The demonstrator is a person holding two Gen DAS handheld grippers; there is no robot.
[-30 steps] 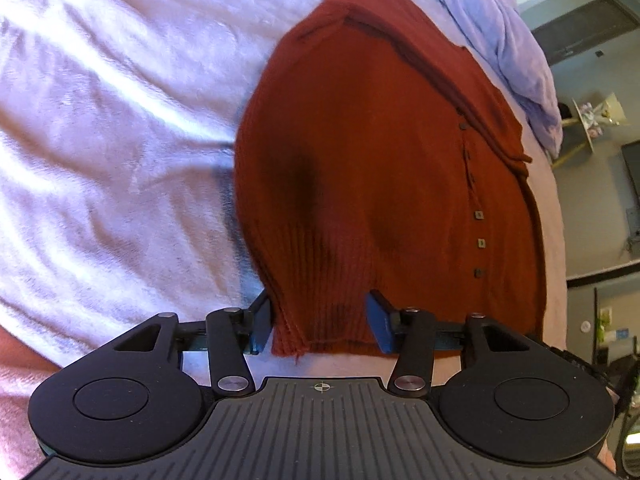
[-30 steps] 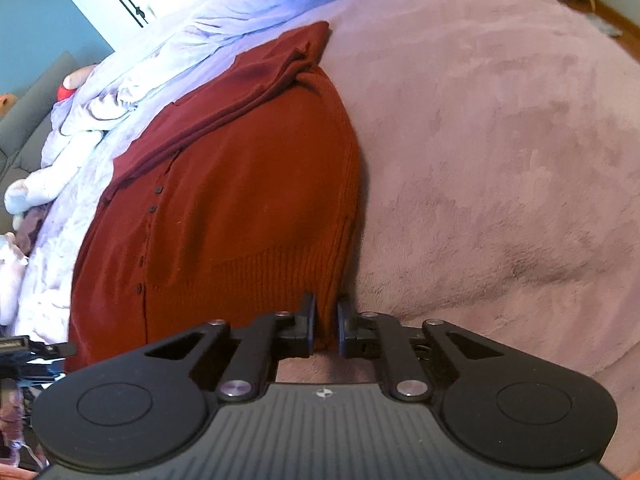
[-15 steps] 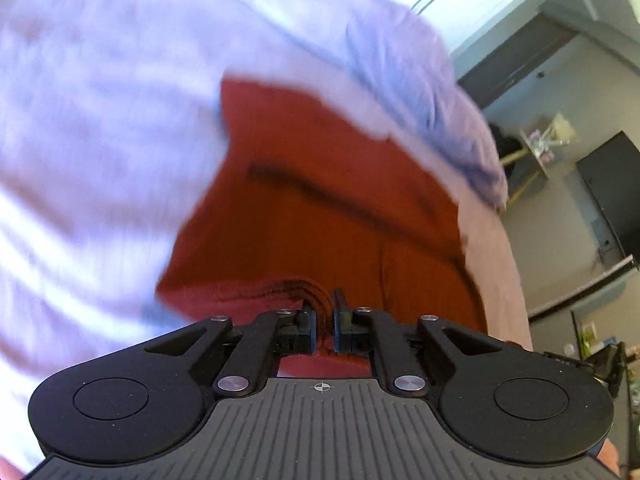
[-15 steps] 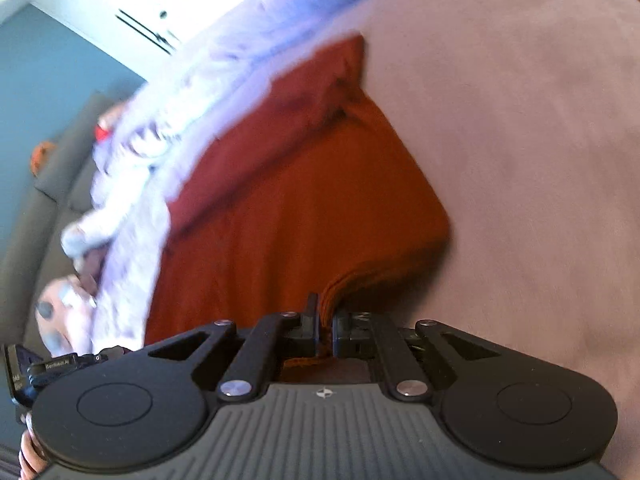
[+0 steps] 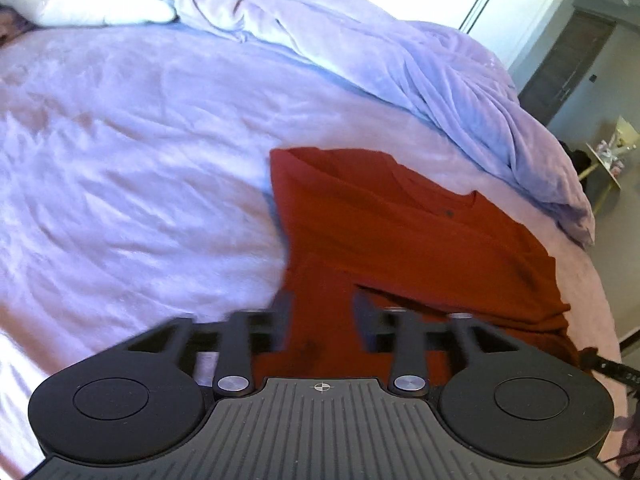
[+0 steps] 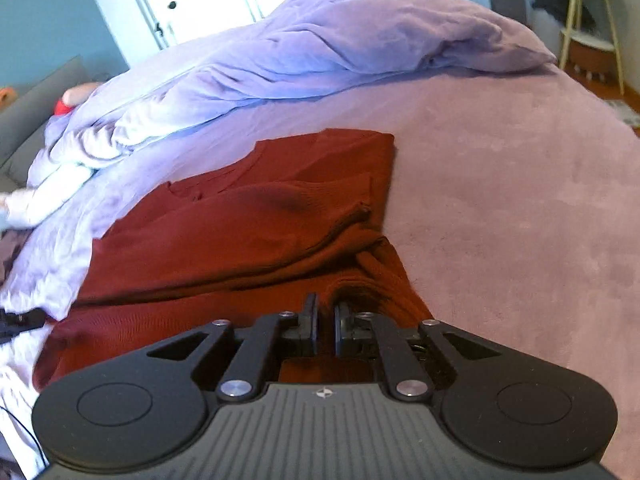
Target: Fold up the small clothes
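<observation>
A dark red knit cardigan (image 5: 400, 232) lies on the pinkish-lilac bed cover, its lower half folded up over its upper half. It also shows in the right wrist view (image 6: 256, 240). My left gripper (image 5: 322, 320) is open, its blurred fingers standing apart over the folded hem at the cardigan's left edge. My right gripper (image 6: 325, 320) is shut on bunched hem fabric at the cardigan's right edge, low over the garment.
A rumpled lilac duvet (image 5: 400, 64) is heaped along the far side of the bed, also in the right wrist view (image 6: 320, 48). A white soft toy (image 5: 92, 8) lies far left. A small side table (image 6: 588, 24) stands off the bed.
Both grippers carried the hem up and over the upper half, folding the cardigan. My left gripper, shut half a second ago, has opened and let go. My right gripper stays shut.
</observation>
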